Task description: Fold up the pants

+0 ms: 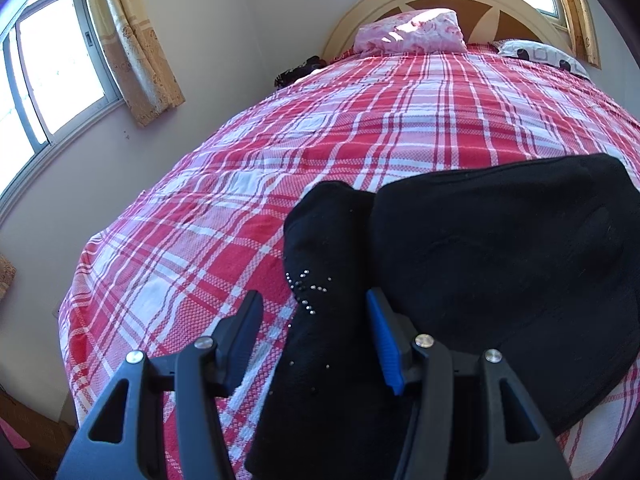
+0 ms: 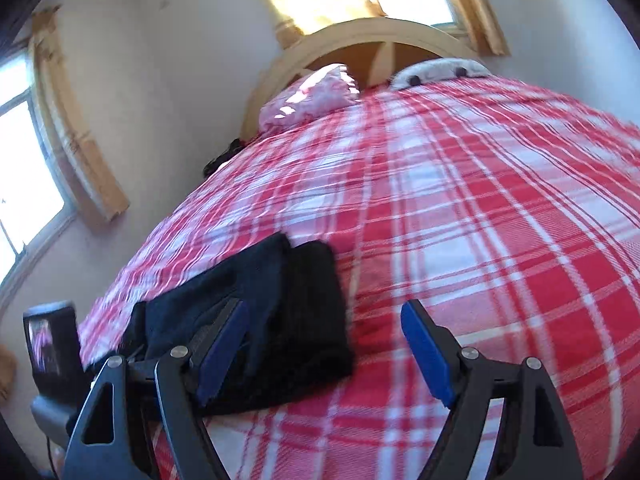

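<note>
Black pants [image 1: 500, 248] lie folded on the red plaid bedspread [image 1: 360, 120]. Left gripper [image 1: 316, 308] straddles a rhinestoned leg, jaws apart, pads off it. Right gripper [image 2: 324, 320] gapes empty beside the pants.

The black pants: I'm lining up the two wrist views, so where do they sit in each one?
Left wrist view: the black pants fill the lower right, one strip running down between the left gripper's fingers.
Right wrist view: they lie at lower left, mostly behind the right gripper's left finger.
Shared landmark: the pink pillow against the arched headboard.
</note>
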